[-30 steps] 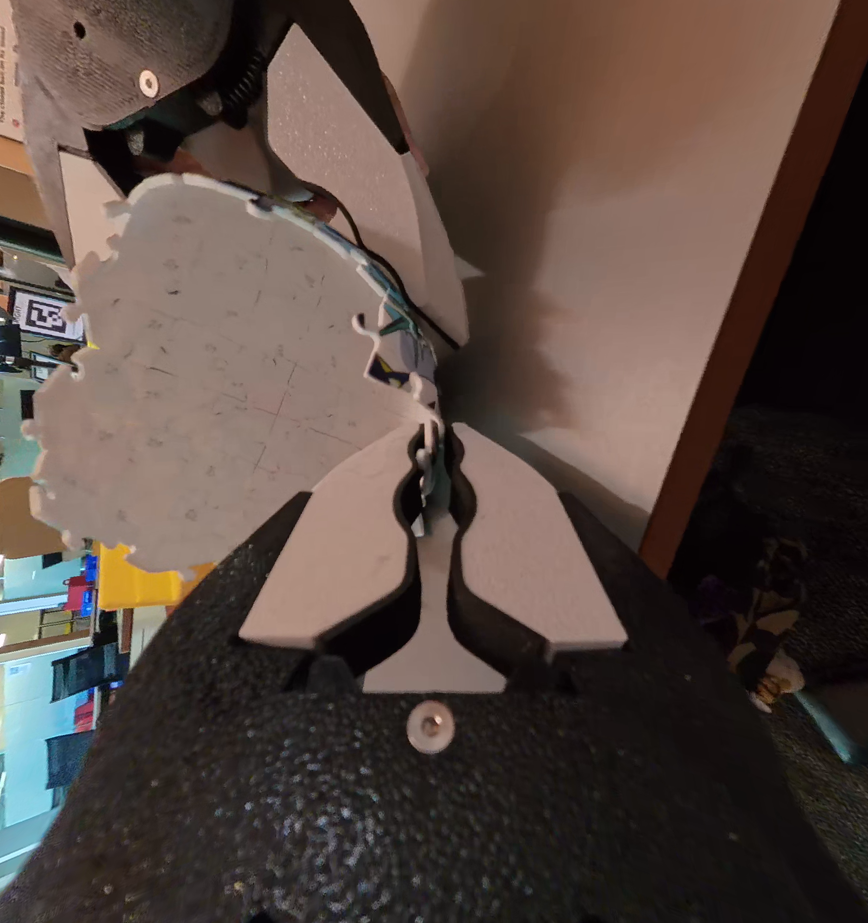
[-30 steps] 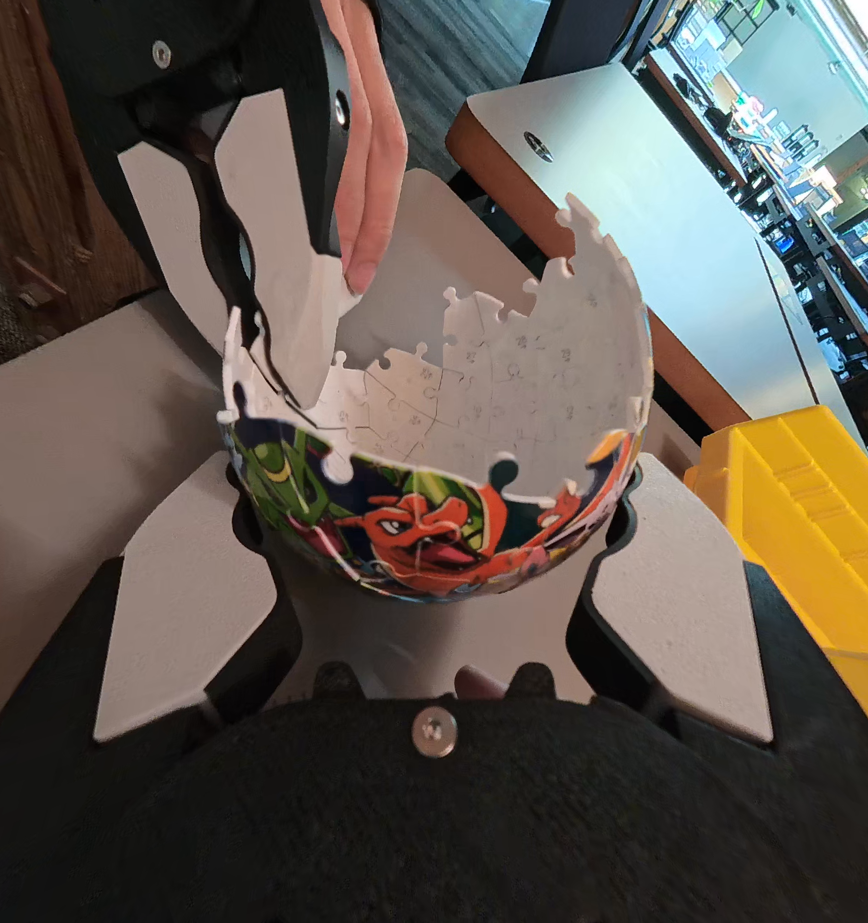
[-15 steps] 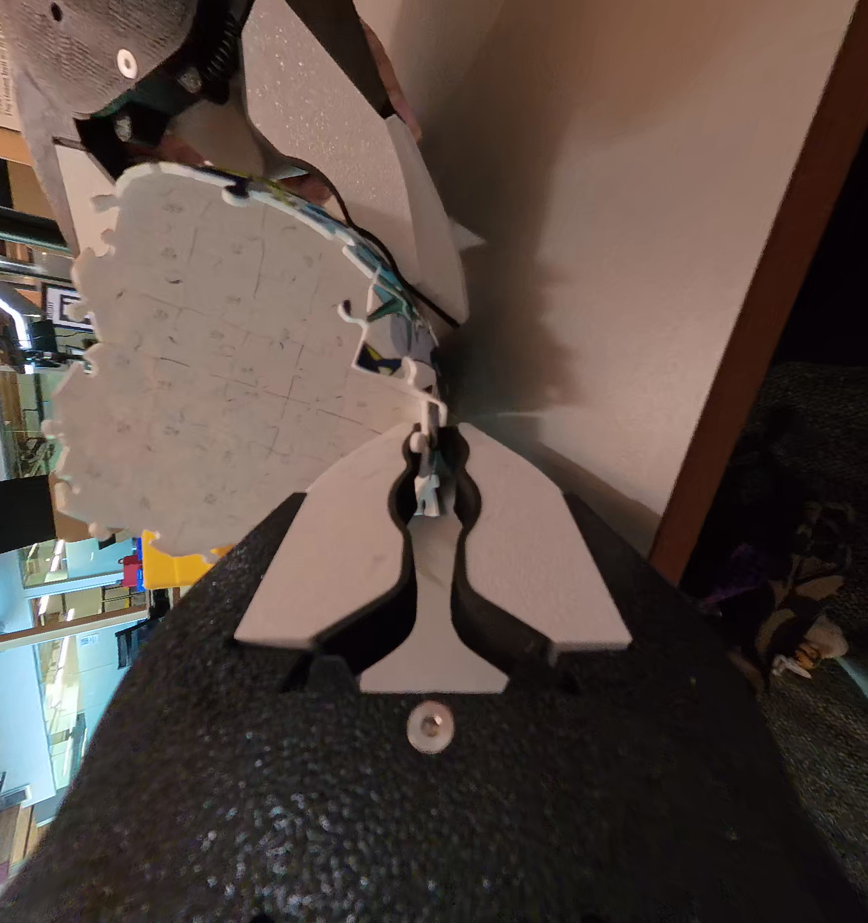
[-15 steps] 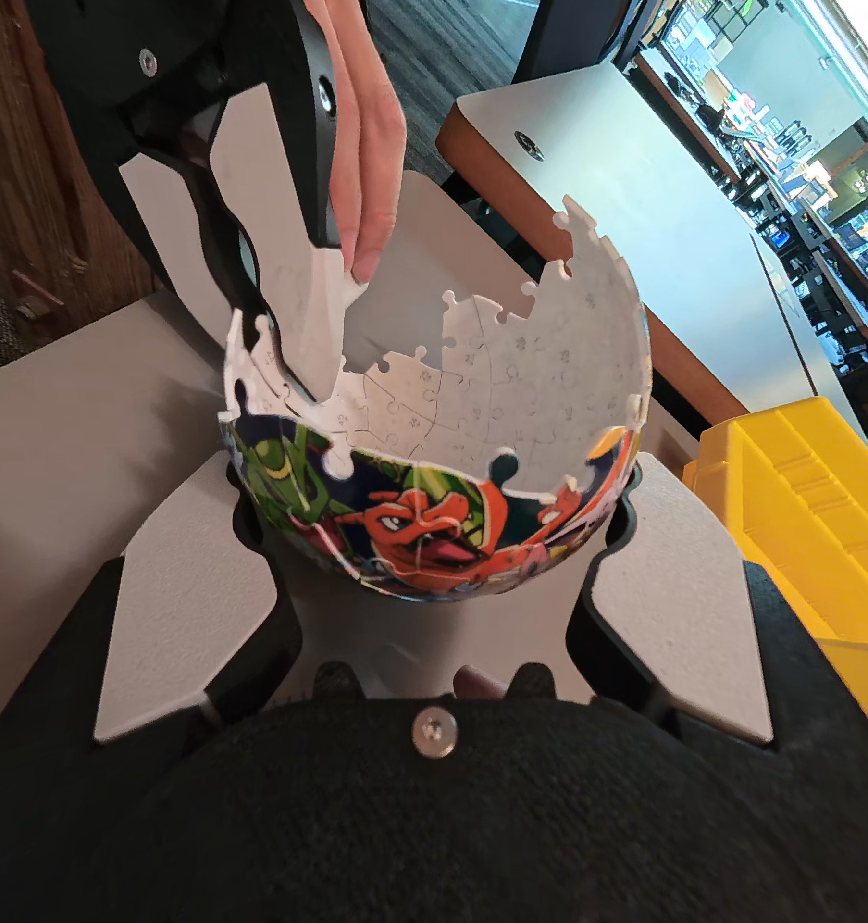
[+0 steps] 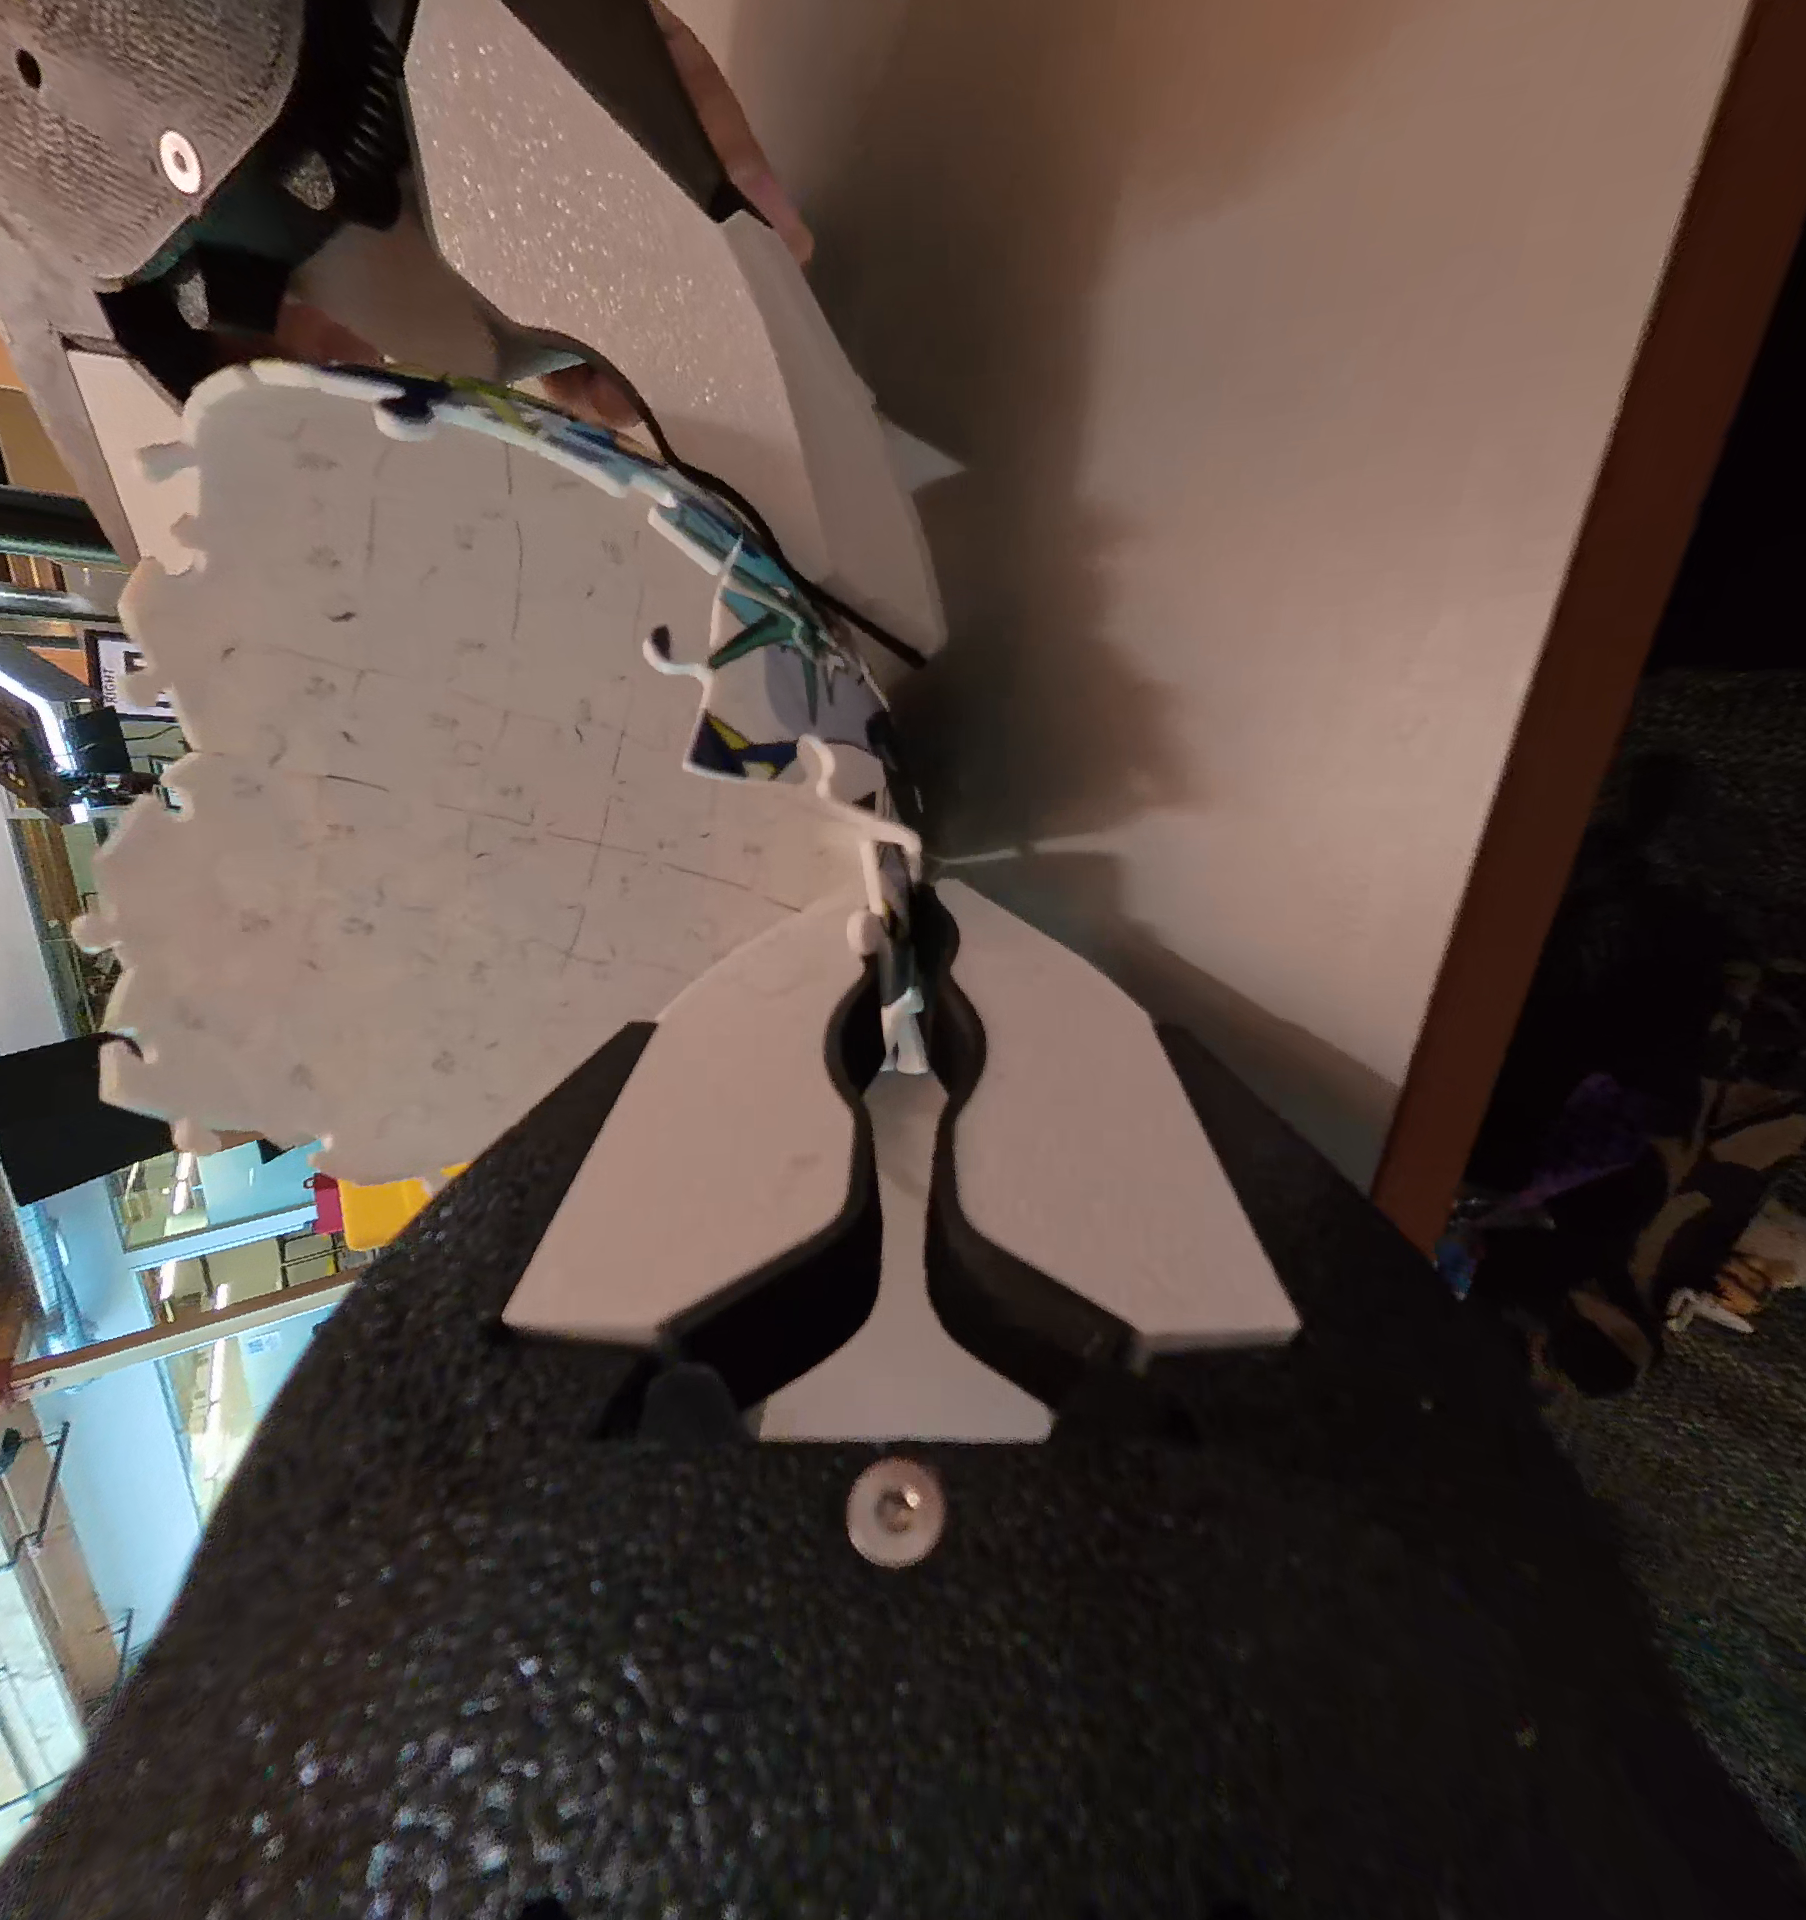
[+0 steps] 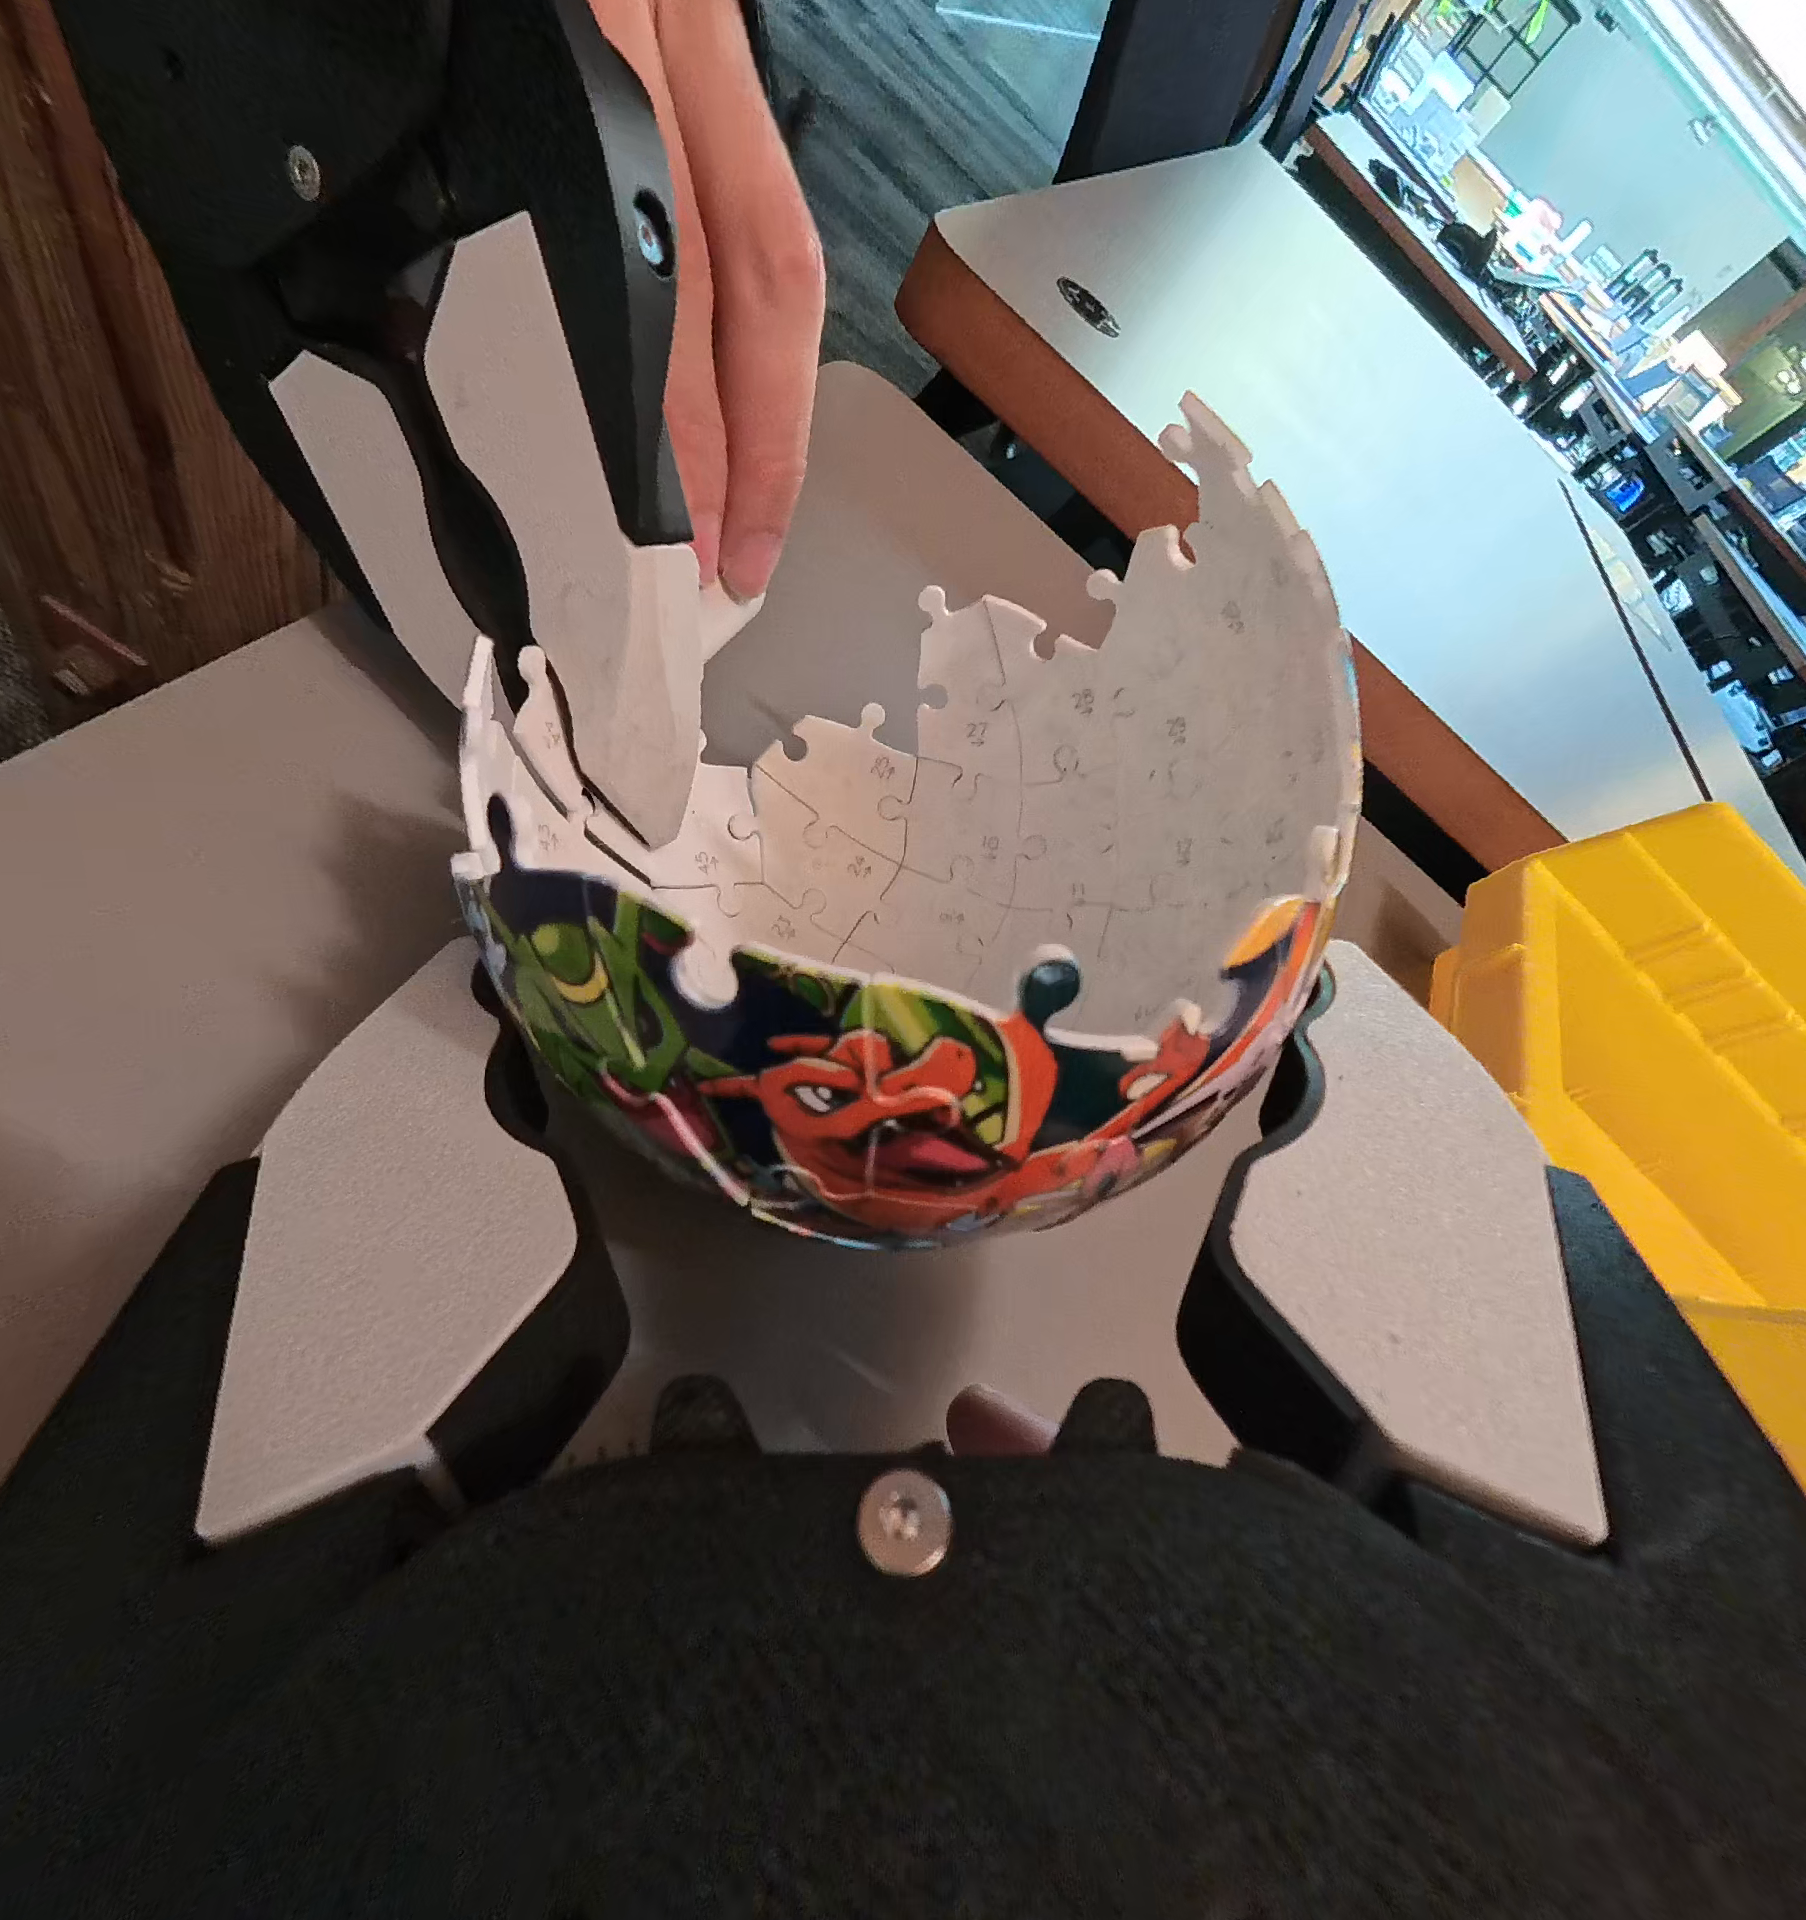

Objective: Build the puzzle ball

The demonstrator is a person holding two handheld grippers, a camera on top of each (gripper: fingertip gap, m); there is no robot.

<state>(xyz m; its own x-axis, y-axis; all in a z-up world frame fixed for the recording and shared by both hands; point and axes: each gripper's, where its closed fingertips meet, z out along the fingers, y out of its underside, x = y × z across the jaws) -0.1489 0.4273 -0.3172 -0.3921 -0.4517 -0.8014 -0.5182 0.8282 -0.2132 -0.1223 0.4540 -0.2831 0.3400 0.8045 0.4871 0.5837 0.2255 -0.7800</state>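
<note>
Because my left gripper point(image 5: 904, 935) pinches only a thin rim piece of the puzzle ball point(image 6: 909, 935), while my right gripper point(image 6: 904, 1049) cradles that half-built shell between its 2 spread fingers above the table point(image 6: 151, 883), I fear twisting could pop seams apart.

One half-built puzzle ball point(image 6: 982, 935), a bowl-shaped shell of interlocked pieces with a plain white inner face and a colourful cartoon-printed outer face, is counted in the right wrist view point(image 5: 442, 790). Two black hand-held grippers with white finger plates are shown: the right hand-held gripper point(image 6: 904, 1049) and the left hand-held gripper point(image 6: 608, 821) point(image 5: 904, 997). Two fingers of one bare hand point(image 6: 743, 343) are seen beside the left one. One yellow plastic bin point(image 6: 1657, 1070) is counted. Two white tabletops with brown edges are visible: a near tabletop point(image 6: 151, 883) and a far tabletop point(image 6: 1346, 343).
</note>
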